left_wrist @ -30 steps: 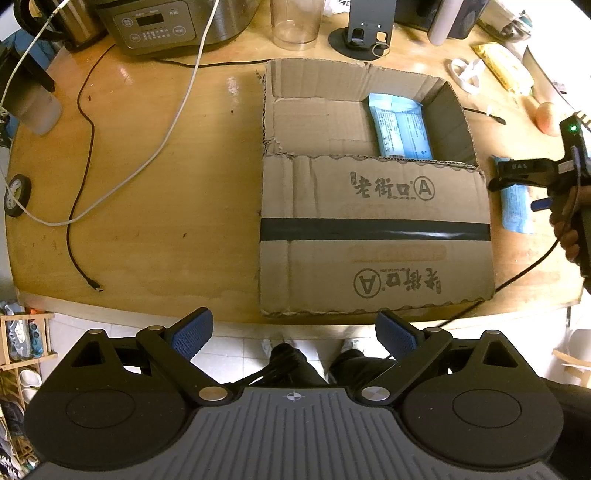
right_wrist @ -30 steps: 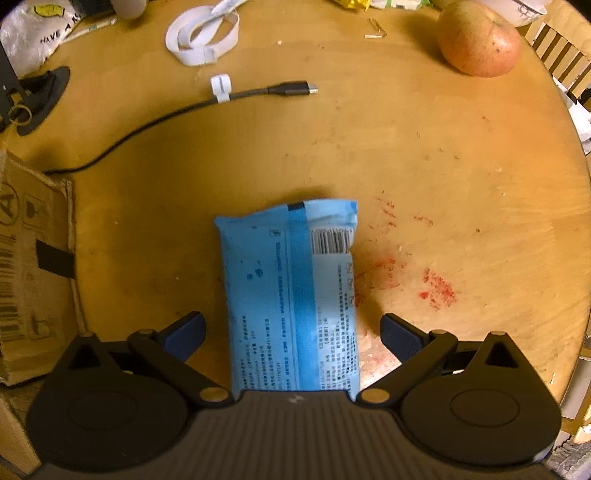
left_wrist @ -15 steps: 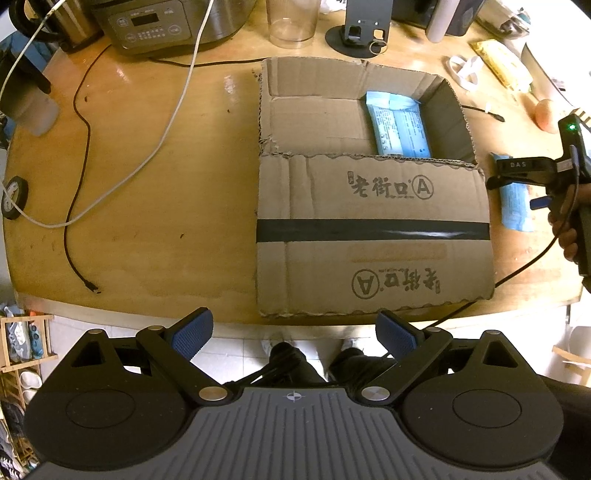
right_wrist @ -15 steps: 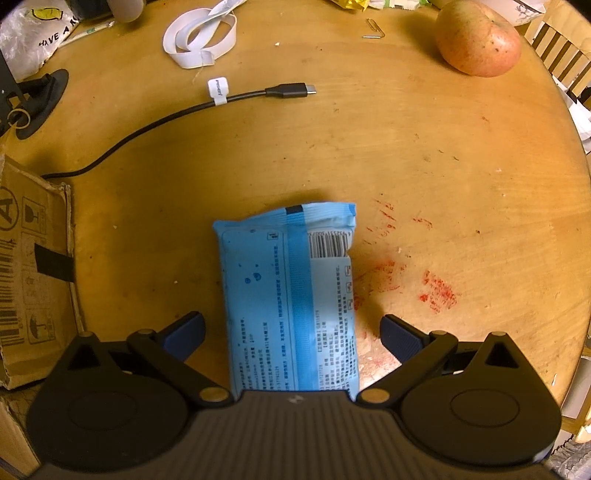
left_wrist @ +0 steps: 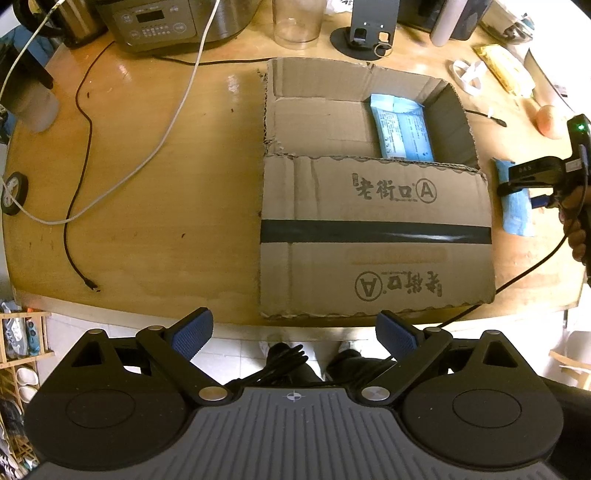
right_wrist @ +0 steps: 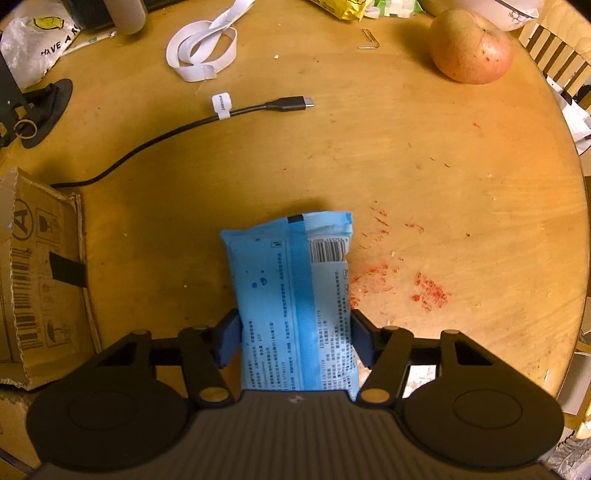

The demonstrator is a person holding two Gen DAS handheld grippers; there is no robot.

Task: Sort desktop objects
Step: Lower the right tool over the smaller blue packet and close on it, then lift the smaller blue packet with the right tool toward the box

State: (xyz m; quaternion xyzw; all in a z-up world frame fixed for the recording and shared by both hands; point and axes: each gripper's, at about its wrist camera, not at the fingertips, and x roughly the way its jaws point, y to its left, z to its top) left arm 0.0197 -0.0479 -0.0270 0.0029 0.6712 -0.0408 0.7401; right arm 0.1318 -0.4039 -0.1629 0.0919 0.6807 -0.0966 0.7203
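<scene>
Blue pack btwn closing right hand-held gripper pads, on table

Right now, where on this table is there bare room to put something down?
The widest bare patch lies between the white cable and the cardboard box. Another lies past the blue packet, between the black USB cable and the apple. The back edge, by the cooker and plastic cup, is crowded.

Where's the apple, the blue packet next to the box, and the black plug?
apple (right_wrist: 471,48), right wrist view, middle of its skin.
blue packet (right_wrist: 295,295), right wrist view, on its darker blue stripe.
black plug (right_wrist: 290,104), right wrist view, on the plug's black body.
</scene>
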